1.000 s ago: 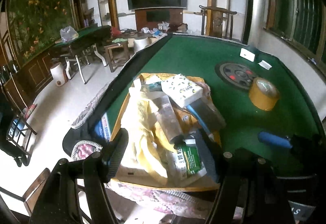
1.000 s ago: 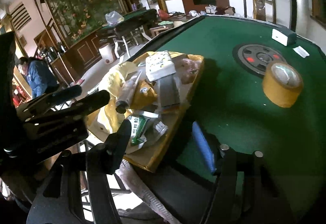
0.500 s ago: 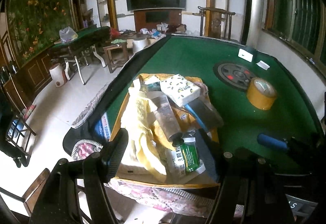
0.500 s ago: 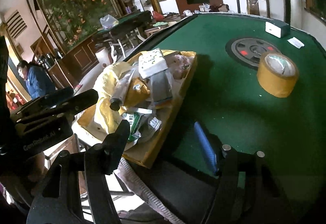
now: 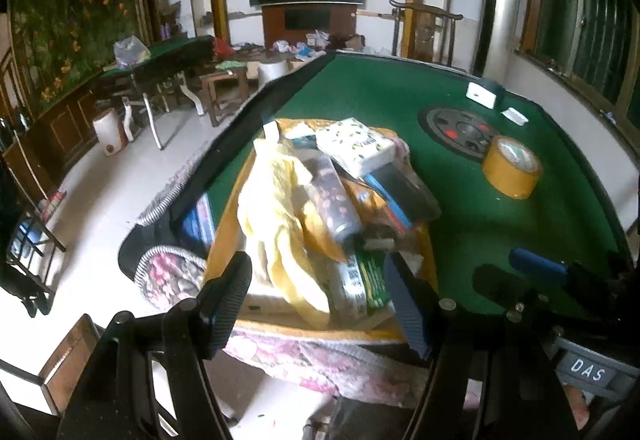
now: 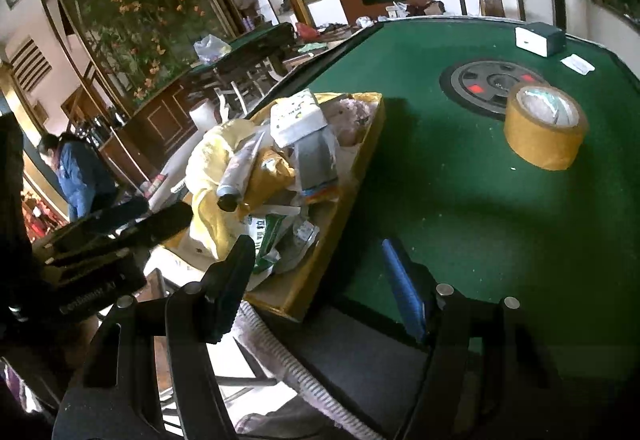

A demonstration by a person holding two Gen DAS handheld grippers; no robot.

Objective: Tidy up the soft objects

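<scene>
While both claws hung short of the near table edge, the left gripper (image 5: 320, 296) stood spread wide with nothing between its fingers; the right gripper (image 6: 320, 280) was likewise spread and empty. A yellow tray (image 5: 226, 218) sat on the green table (image 5: 460, 208) near its left edge, heaped with soft things: a yellow cloth (image 5: 272, 200), a white tissue pack (image 5: 354, 146) on top, a grey tube (image 5: 334, 196), and a green packet (image 5: 370, 274); a tape roll (image 6: 544, 126) stood well apart to the right.
</scene>
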